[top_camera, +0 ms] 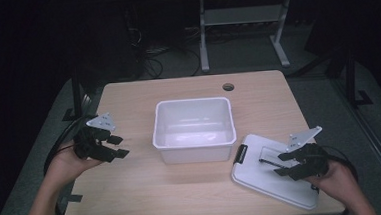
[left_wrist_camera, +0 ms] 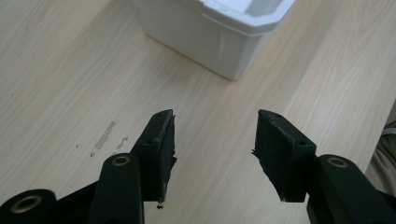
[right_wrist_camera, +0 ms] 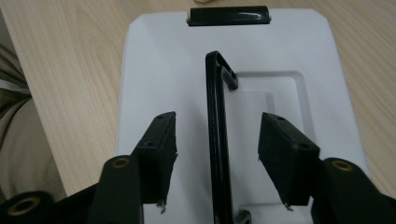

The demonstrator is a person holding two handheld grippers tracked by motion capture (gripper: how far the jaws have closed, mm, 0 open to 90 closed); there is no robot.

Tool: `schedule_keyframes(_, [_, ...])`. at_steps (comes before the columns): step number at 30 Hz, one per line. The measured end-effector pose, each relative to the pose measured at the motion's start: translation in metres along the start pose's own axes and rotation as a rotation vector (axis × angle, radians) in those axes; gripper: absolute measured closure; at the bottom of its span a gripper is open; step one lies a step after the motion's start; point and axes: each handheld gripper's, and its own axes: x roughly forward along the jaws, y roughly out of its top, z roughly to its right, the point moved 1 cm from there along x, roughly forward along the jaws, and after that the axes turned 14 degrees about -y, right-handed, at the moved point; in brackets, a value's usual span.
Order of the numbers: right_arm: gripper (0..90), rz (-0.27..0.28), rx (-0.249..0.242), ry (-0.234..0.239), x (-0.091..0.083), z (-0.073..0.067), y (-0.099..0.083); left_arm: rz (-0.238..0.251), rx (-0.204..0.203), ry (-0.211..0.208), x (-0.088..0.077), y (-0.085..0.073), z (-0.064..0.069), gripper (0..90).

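We lose the near end of the thin black bar handle [right_wrist_camera: 215,140] at the bottom edge of the right tool view, and the white flat plastic lid's [right_wrist_camera: 154,60] near corners are cut off there too. In the high view the handle is small and half behind the right tool [top_camera: 278,164].

The lid is smooth, rounded-corner, with a shallow rectangular recess under the handle and a glossy black clip [right_wrist_camera: 229,15] on its far edge. It lies flat on the pale wood-grain tabletop [top_camera: 148,187], just right of the white open rectangular plastic tub [top_camera: 194,130].

The right tool's jaws straddle the handle, spread, pads not touching it. The left tool [left_wrist_camera: 212,140] is spread over bare tabletop, nothing between its pads; the tub's corner sits beyond it.
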Motion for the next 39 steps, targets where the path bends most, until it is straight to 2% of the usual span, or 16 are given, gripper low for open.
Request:
schedule_keyframes(6, [55.9,-0.011,-0.004,-0.007,0.004,0.002,-0.001,0.01,0.002,0.018,0.006,-0.012,0.003,46.3])
schedule_keyframes(11, [60.8,-0.018,-0.006,-0.011,0.006,0.004,-0.001,-0.007,-0.003,0.023,0.013,-0.022,0.005,45.4])
schedule_keyframes(23, [66.4,-0.028,-0.051,-0.004,0.011,0.006,0.003,-0.013,-0.02,0.01,0.027,-0.036,0.008,43.1])
schedule_keyframes(39, [74.5,-0.039,-0.068,-0.011,0.014,0.007,0.006,-0.014,-0.018,0.002,0.051,-0.052,0.016,39.5])
